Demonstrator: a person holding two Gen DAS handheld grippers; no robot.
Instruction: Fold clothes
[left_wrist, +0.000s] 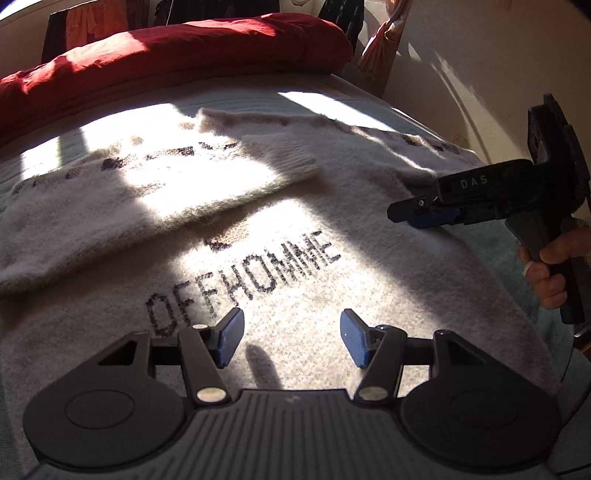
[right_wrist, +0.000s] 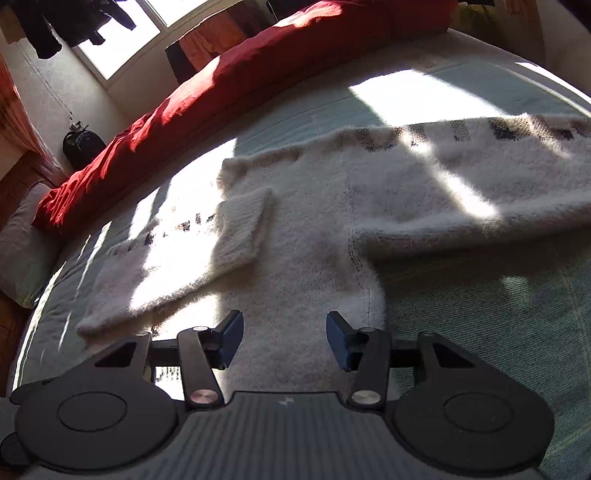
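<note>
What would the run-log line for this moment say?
sweater: flat on bed, one sleeve folded in | left tool: open, empty | right tool: open, empty

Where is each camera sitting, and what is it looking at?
Left wrist: on the left gripper, looking down at the sweater's lettering; the right gripper and a hand show.
Right wrist: on the right gripper, looking at the outstretched sleeve; no hand shows.
Shared: the sweater, the folded-in sleeve and the red duvet.
</note>
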